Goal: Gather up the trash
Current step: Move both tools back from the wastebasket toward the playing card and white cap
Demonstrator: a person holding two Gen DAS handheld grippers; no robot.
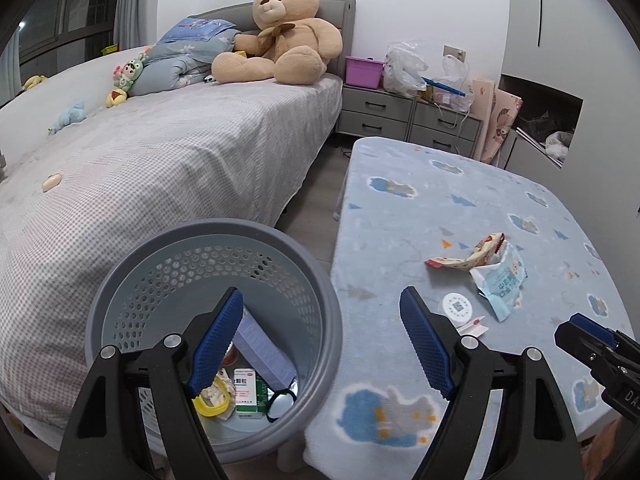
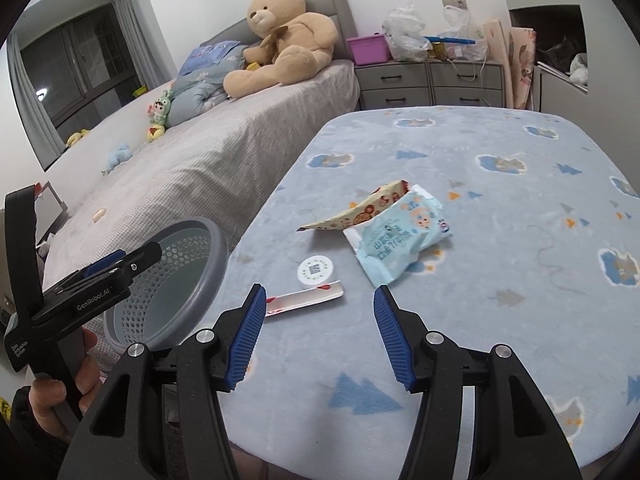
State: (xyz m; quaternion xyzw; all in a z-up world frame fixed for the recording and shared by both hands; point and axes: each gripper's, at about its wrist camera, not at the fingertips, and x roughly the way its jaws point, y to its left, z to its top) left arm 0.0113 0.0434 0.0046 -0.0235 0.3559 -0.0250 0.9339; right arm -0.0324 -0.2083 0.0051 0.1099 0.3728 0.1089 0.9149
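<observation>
Next, the right claw [image 2: 318,334], released and empty, should close flat on the white strip [image 2: 306,300] lying on the table [image 2: 500,320] just beside the bin [image 2: 218,256]; the left claw [image 1: 322,342] waits, spread, over the bin's rim.

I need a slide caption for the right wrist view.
Open right gripper hovers over wrappers on the blue blanket, beside the grey basket.

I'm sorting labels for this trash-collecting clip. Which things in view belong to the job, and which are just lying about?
Job:
- grey basket
- blue wet-wipe packet
- cream snack wrapper
- round white lid
- white strip wrapper

Lying about:
- teddy bear
- small plush toys
- purple box
- plastic bags
</observation>
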